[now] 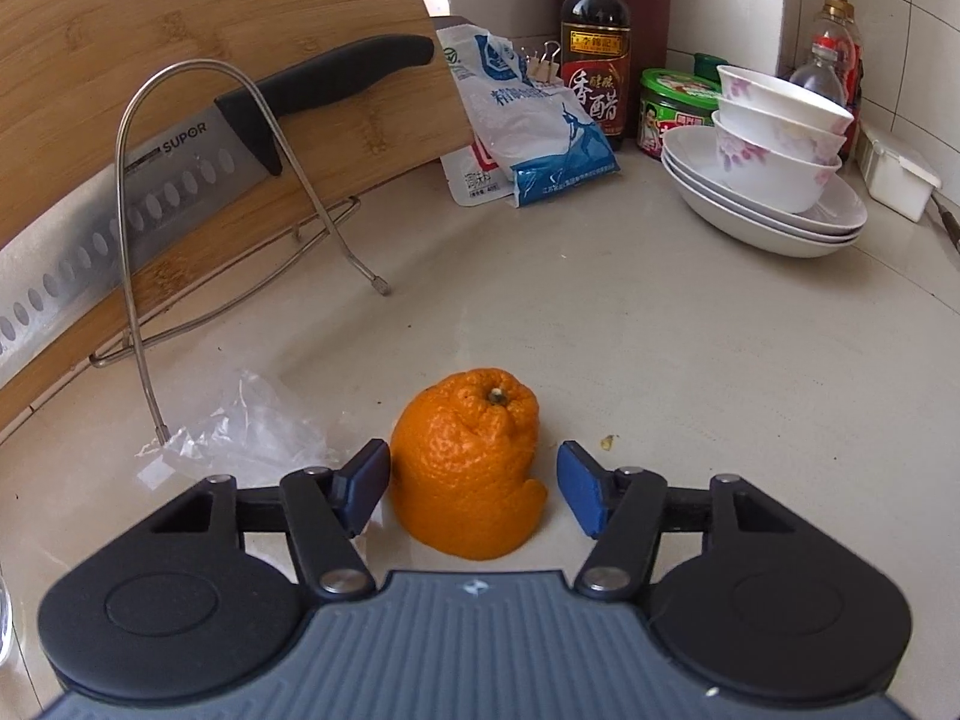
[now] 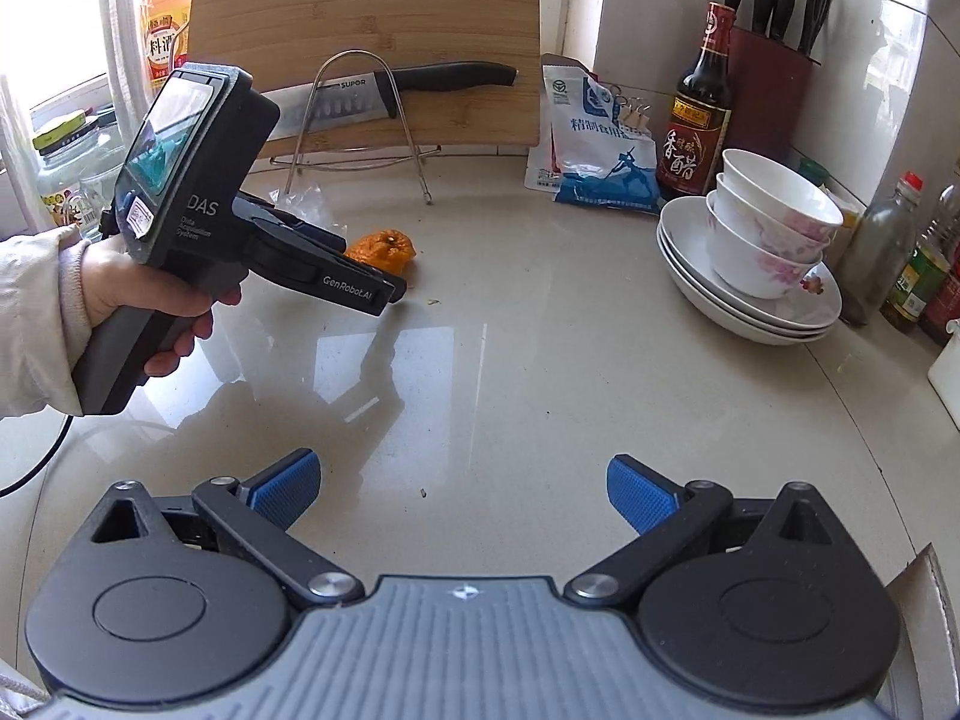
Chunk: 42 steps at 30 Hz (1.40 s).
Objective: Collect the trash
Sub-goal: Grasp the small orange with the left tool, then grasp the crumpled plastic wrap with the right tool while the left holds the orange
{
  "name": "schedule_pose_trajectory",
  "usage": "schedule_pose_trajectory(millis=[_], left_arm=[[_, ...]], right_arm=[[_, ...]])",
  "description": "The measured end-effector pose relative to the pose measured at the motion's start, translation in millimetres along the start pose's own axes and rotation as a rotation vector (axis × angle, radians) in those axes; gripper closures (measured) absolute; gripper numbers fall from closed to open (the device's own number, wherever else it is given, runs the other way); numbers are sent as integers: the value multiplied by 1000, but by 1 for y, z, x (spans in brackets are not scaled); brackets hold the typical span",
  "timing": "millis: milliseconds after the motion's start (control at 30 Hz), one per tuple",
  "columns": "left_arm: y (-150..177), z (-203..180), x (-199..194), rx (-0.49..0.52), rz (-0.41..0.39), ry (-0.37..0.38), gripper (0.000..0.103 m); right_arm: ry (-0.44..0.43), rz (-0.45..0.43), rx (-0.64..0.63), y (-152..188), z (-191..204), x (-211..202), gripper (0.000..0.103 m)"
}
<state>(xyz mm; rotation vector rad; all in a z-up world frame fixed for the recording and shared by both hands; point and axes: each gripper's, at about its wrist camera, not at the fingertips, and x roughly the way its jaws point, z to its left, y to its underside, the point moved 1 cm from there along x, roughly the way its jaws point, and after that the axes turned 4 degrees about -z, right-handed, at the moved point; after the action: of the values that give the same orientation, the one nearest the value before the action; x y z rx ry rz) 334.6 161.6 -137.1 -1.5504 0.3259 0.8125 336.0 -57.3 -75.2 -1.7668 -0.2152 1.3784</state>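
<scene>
An orange peel (image 1: 468, 462) stands on the beige countertop (image 1: 660, 348), between the fingers of my left gripper (image 1: 474, 486). The jaws are open; the left pad looks to touch the peel and the right pad stands apart from it. A crumpled clear plastic wrapper (image 1: 240, 438) lies just left of the peel. In the right wrist view the peel (image 2: 384, 252) shows partly hidden behind the left gripper, with the wrapper (image 2: 309, 198) behind it. My right gripper (image 2: 462, 495) is open and empty over bare counter, well short of the peel.
A cutting board (image 1: 180, 60) with a knife (image 1: 180, 168) leans in a wire rack (image 1: 198, 210) at the back left. A salt bag (image 1: 534, 132), vinegar bottle (image 1: 594, 42), and stacked bowls on plates (image 1: 774, 162) stand at the back right. A small crumb (image 1: 609, 440) lies right of the peel.
</scene>
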Motion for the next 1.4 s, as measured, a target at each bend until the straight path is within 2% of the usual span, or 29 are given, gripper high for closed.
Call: schedule_pose_trajectory(millis=[133,300,433,733,967,1133,1233,1300,1400], left_arm=[[-2,5,4,-11,-2,7,42],[-3,8,4,-25,-1,19,52],[-1,7,-2,-19,2,17,56],[5,10,-43,-25,-21,38,57],[28,23,-83,-63,-13,-29,57],[45,37,-103,-112,-15,-108,57],[53,47,-113,-156,-11,-134,57],[58,53,-118,-174,-8,-157,57],[63,59,-124,-186,-5,-181,57]], right_arm=[[-6,5,-3,-2,-1,5,0],[-13,1,-8,-5,-3,9,0],[-13,-4,-16,-8,-5,11,0],[-26,-25,-31,-19,-12,20,0],[-85,-54,-68,-42,-3,48,0],[-134,-73,-121,-64,21,78,3],[-160,-60,-146,-76,41,102,7],[-186,-45,-153,-81,53,119,16],[-220,-32,-164,-87,72,138,19]])
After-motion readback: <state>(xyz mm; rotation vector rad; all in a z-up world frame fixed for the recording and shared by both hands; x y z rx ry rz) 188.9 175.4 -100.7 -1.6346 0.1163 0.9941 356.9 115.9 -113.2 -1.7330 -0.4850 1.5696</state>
